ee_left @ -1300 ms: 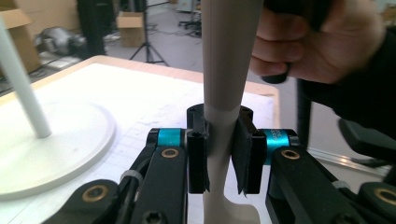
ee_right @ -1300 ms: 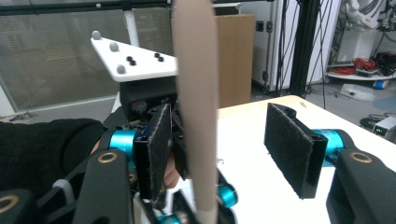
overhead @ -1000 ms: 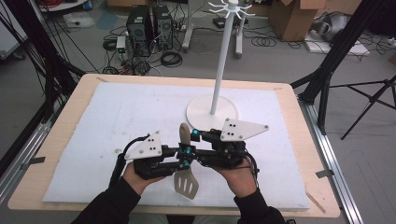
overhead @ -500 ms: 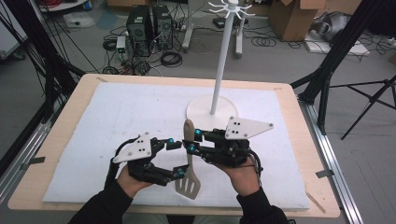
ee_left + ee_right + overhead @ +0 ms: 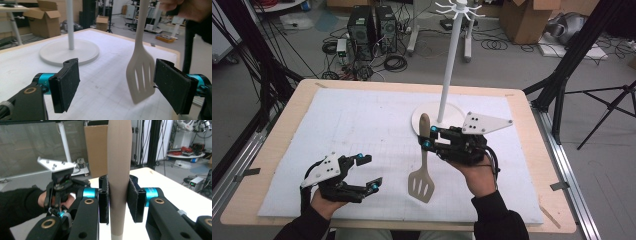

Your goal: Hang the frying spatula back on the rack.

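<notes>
A beige slotted spatula [image 5: 422, 170] hangs blade-down above the white mat, held by its wooden handle [image 5: 119, 177]. My right gripper [image 5: 427, 136] is shut on that handle, just in front of the stand's round base [image 5: 424, 117]. My left gripper [image 5: 368, 172] stands open near the mat's front left, apart from the spatula. In the left gripper view the spatula blade [image 5: 140, 72] hangs beyond the open jaws, close to the right pad [image 5: 171, 83]. The left gripper [image 5: 60, 185] and its hand also appear in the right gripper view.
A white stand with a tall pole [image 5: 449, 65] and hooks at its top [image 5: 458, 8] rises from the mat's [image 5: 352, 130] back middle. The wooden table edge [image 5: 267, 145] frames the mat. Cables, boxes and tripods stand on the floor around.
My left gripper has let go of the spatula, opened and drawn back to the front left. The right gripper has lifted the spatula by its handle and shifted right.
</notes>
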Demonstrator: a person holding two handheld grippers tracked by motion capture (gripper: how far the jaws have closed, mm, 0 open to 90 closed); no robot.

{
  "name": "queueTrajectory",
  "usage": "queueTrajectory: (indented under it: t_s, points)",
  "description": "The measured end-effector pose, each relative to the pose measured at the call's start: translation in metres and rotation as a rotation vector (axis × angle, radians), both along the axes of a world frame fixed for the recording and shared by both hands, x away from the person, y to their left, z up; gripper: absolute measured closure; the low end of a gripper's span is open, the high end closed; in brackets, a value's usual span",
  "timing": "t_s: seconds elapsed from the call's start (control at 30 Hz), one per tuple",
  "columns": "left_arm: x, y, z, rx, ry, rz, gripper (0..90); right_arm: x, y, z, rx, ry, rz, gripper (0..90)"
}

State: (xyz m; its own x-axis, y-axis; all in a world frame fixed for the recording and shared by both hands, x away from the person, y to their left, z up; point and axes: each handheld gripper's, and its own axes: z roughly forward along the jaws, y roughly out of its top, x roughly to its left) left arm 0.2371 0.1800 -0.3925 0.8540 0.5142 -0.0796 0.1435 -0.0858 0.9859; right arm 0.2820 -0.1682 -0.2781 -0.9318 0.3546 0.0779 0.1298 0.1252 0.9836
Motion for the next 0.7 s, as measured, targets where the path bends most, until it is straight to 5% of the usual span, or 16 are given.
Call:
queueTrajectory:
  t_s: [0.33,0.7]
  points:
    - [0.001,0.007,-0.014,0.037,0.027,0.021,22.2,0.037,0.000,0.031,0.001,-0.025,-0.040,73.5]
    - [-0.001,0.010,-0.014,0.017,0.023,0.028,22.7,0.086,-0.014,0.068,0.029,-0.021,-0.132,73.5]
